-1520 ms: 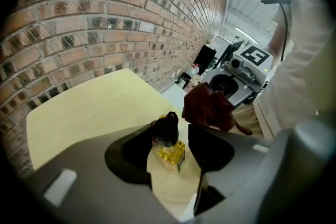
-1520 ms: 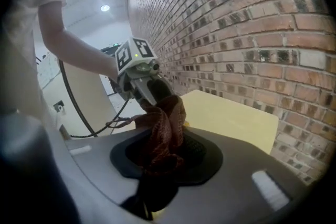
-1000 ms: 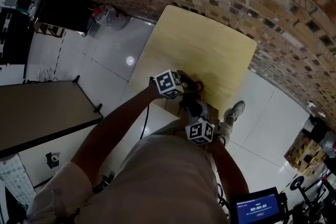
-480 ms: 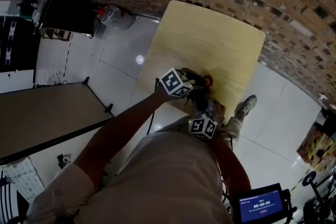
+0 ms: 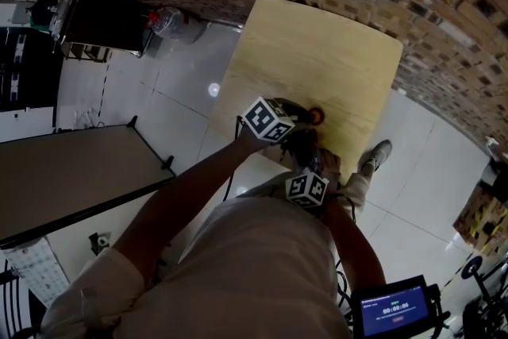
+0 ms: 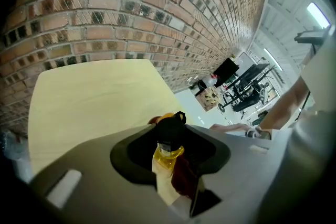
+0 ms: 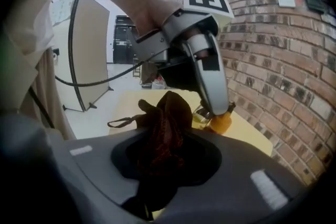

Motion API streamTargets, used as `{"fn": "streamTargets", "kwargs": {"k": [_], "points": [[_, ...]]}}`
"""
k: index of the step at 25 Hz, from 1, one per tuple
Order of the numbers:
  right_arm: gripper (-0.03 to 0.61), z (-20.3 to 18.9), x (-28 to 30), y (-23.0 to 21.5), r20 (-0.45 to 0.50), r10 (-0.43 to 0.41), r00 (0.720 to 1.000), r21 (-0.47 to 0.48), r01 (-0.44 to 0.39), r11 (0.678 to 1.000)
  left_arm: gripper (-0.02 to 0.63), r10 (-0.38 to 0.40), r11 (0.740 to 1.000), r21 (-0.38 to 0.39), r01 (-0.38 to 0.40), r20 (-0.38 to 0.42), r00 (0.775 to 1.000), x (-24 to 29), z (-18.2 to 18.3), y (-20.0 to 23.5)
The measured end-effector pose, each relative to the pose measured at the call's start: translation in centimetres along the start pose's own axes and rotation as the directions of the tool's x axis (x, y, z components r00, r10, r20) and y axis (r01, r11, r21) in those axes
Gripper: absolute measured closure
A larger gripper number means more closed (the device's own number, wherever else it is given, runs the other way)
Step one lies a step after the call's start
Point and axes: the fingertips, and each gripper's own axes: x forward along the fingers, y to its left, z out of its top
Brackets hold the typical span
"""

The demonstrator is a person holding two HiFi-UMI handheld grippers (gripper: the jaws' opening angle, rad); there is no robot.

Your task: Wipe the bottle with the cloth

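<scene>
— Well, where's your bottle [image 6: 167,159]?
— Clamped between the jaws of your left gripper [image 6: 171,131], black cap pointing away, over the near edge of the table [image 5: 317,52]. An orange object [image 7: 222,123] sits just past the cap.
— And the cloth [image 7: 157,149]?
— Bunched in the clenched jaws of your right gripper [image 7: 167,113], also at the table's near edge, just beside the bottle. Contact: can't tell.
</scene>
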Motion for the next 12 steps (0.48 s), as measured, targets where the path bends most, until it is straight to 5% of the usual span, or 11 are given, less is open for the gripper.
{"fn": "streamTargets", "kwargs": {"k": [7,12], "points": [[0.491,-3.5,2.5,3.2,-0.116,0.129,0.985,0.1,-0.117,0.988,0.44,-0.003,0.999,-0.033,0.004,0.027,1.0,0.0,0.4,0.4],[0.49,-6.9,3.8,6.1,-0.259,0.319,0.911,0.246,-0.257,0.935,0.44,-0.006,0.999,-0.04,0.008,0.037,0.999,-0.1,0.3,0.4]]}}
